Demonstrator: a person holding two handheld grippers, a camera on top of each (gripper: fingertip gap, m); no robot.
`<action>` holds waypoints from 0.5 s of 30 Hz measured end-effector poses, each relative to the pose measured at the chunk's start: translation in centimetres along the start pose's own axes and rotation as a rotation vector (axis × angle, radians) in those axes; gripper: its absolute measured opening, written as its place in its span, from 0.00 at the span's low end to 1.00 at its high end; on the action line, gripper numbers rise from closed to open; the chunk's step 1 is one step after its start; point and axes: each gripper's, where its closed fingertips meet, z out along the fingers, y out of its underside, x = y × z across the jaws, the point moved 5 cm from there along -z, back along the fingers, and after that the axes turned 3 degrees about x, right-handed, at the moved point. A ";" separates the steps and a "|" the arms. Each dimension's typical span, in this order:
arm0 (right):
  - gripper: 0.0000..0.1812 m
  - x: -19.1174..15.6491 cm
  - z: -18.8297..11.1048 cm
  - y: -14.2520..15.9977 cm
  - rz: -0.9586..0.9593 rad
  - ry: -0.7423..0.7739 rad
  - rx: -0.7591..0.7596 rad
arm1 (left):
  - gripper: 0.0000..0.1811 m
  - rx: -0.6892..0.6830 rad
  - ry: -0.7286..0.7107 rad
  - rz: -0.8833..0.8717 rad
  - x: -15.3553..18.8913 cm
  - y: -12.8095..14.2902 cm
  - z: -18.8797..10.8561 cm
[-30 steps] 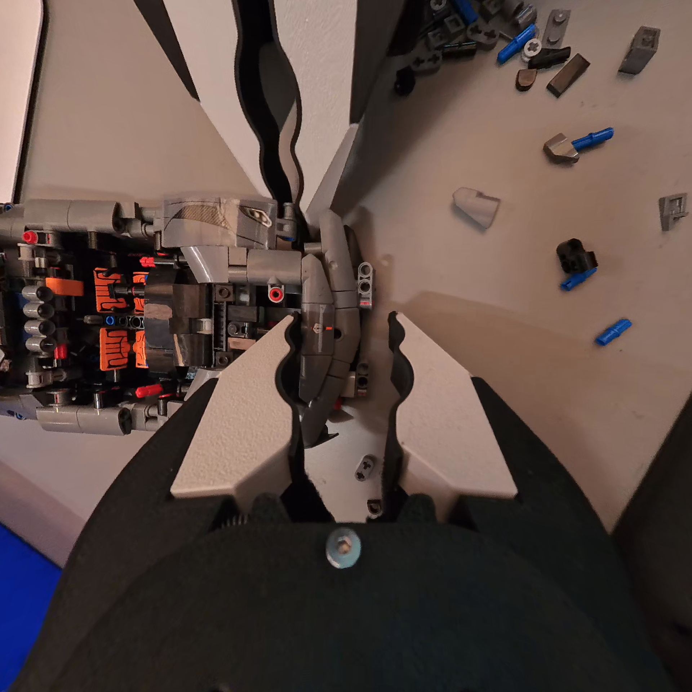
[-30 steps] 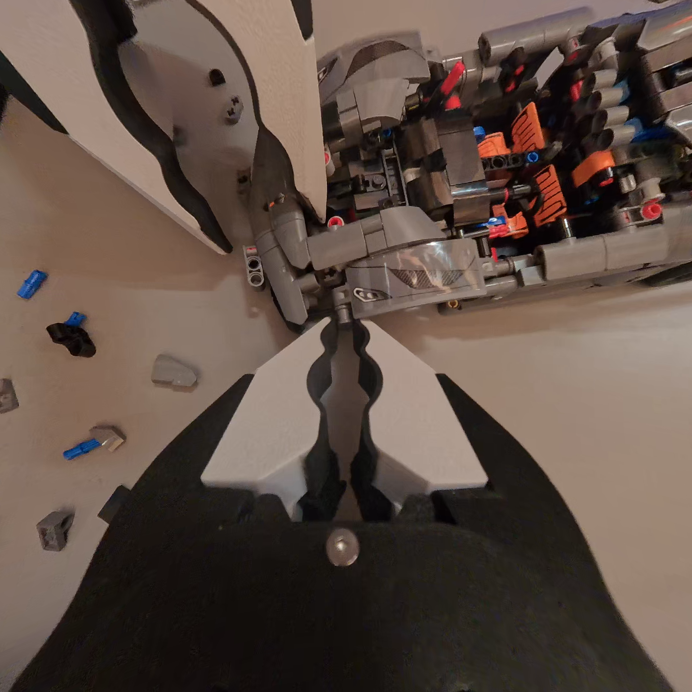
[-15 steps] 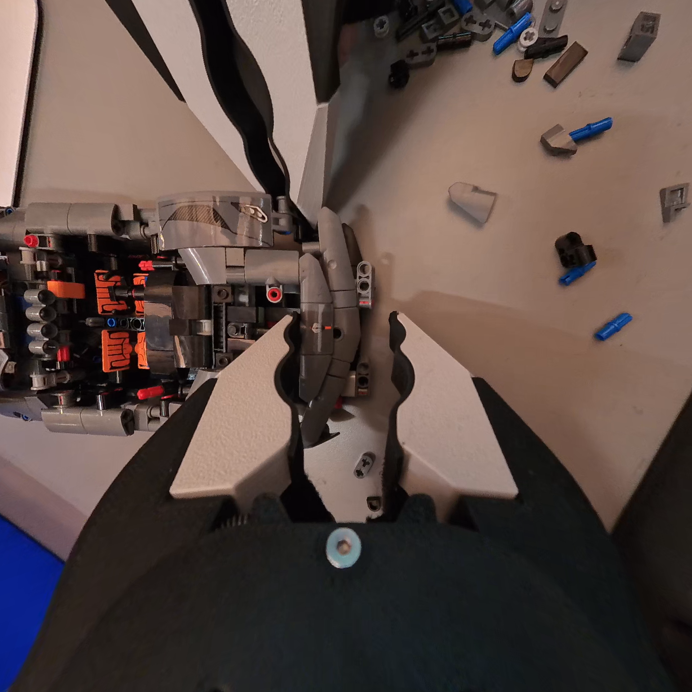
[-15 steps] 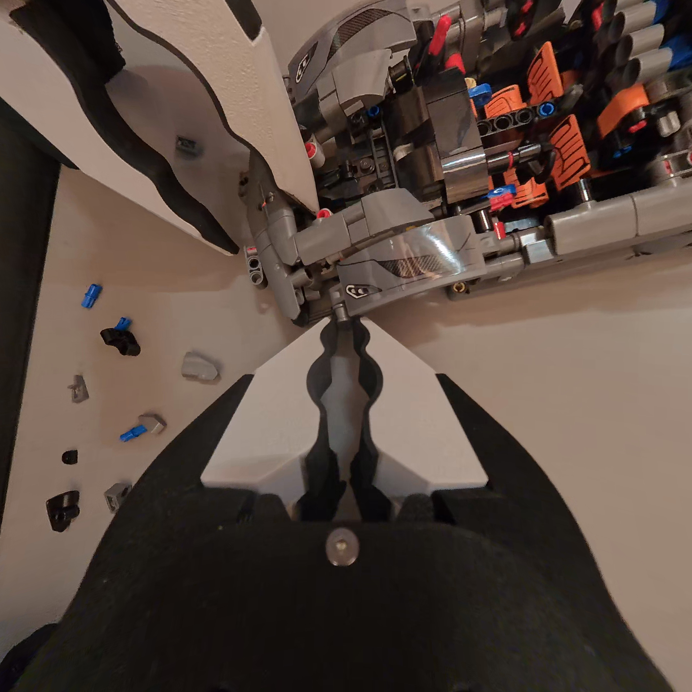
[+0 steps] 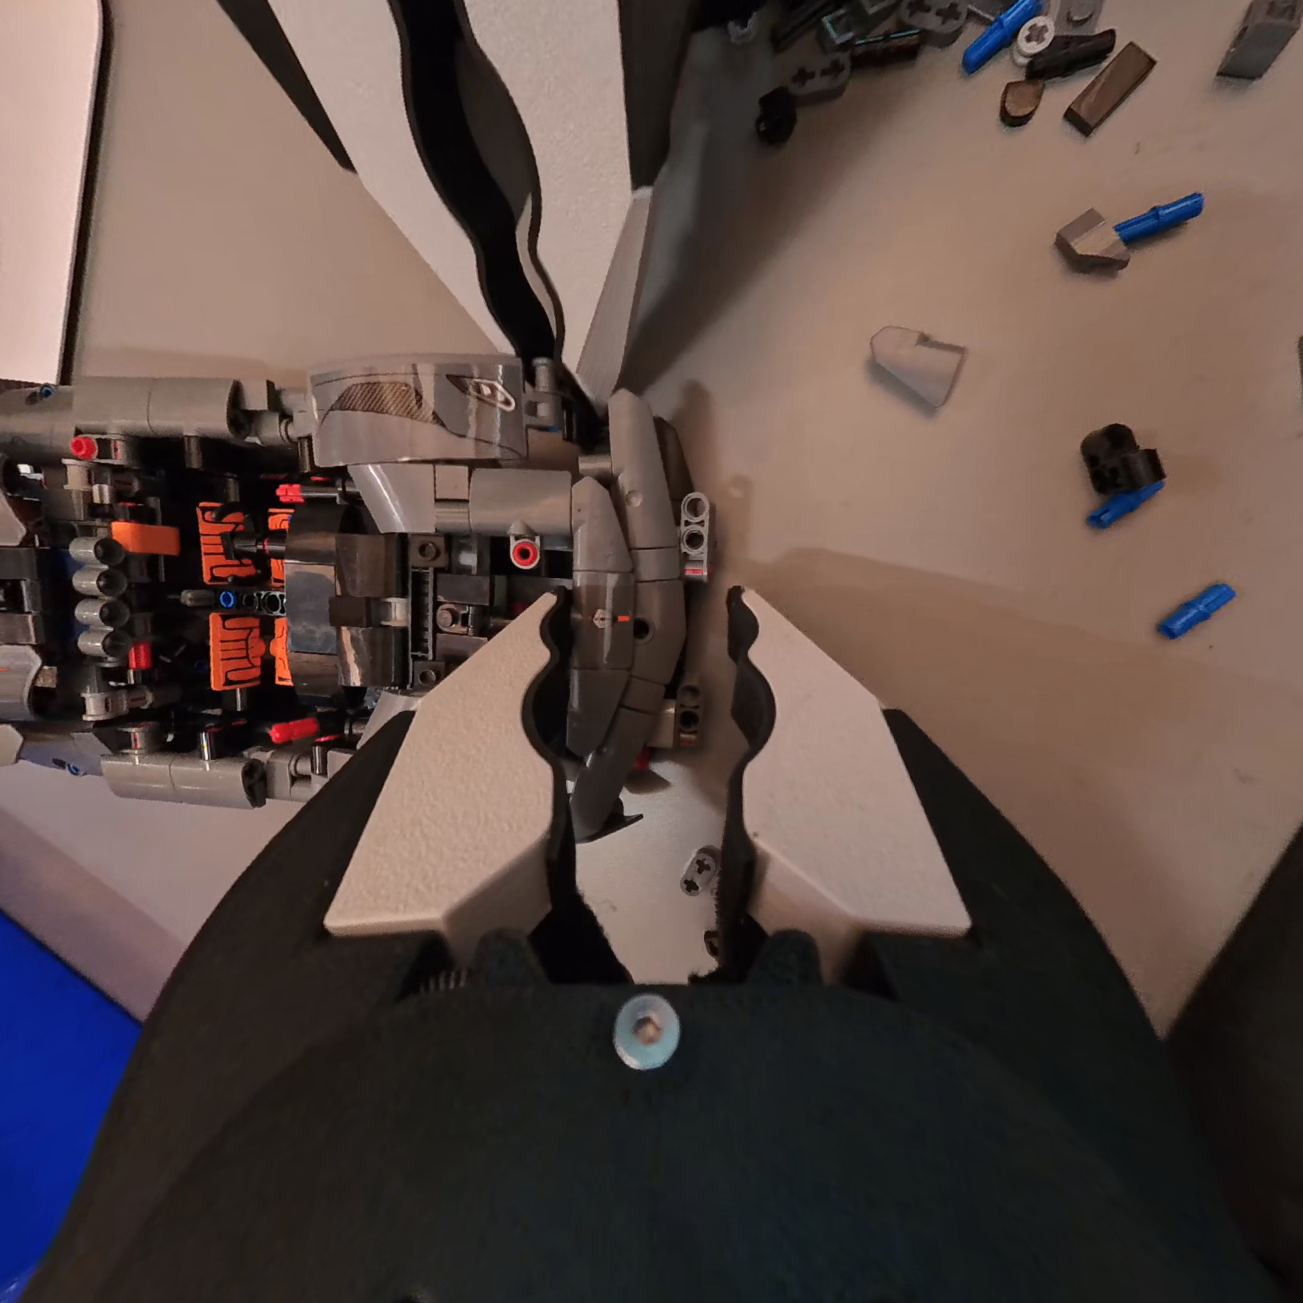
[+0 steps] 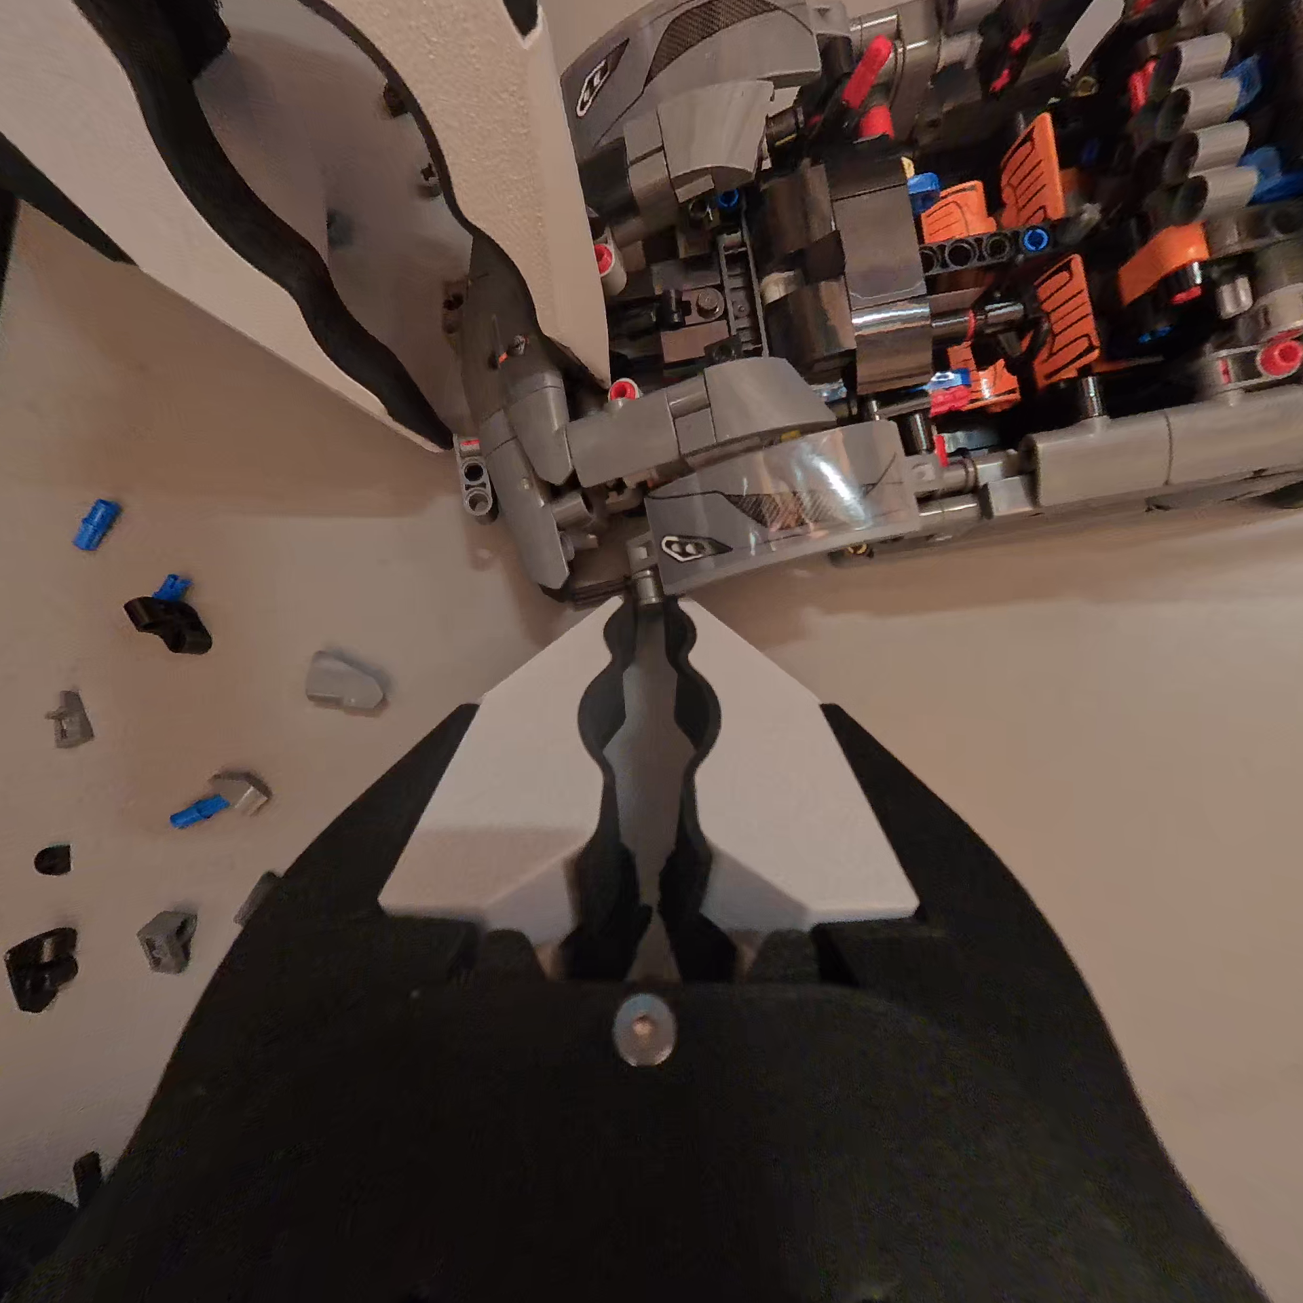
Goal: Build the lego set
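with our left gripper (image 5: pixel 645 606) spread wide around the grey nose panel (image 5: pixel 638 606) mid-frame and our right gripper (image 6: pixel 647 612) pinched narrowly on a grey pin (image 6: pixel 647 585), we risk popping panels off the lego car (image 6: pixel 881 338) by twisting.

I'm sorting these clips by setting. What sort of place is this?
Probably a hobby or work table indoors: a plain beige tabletop carries a half-built grey lego car, with loose pieces such as a blue pin scattered beside it. Nothing more of the room shows.

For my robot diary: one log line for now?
left gripper: open, straddling car nose | right gripper: shut on grey pin
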 end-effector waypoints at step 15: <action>0.03 0.2 0.0 -1.0 0.078 -0.006 0.091 | 0.27 -0.020 -0.025 0.005 -0.3 0.3 0.2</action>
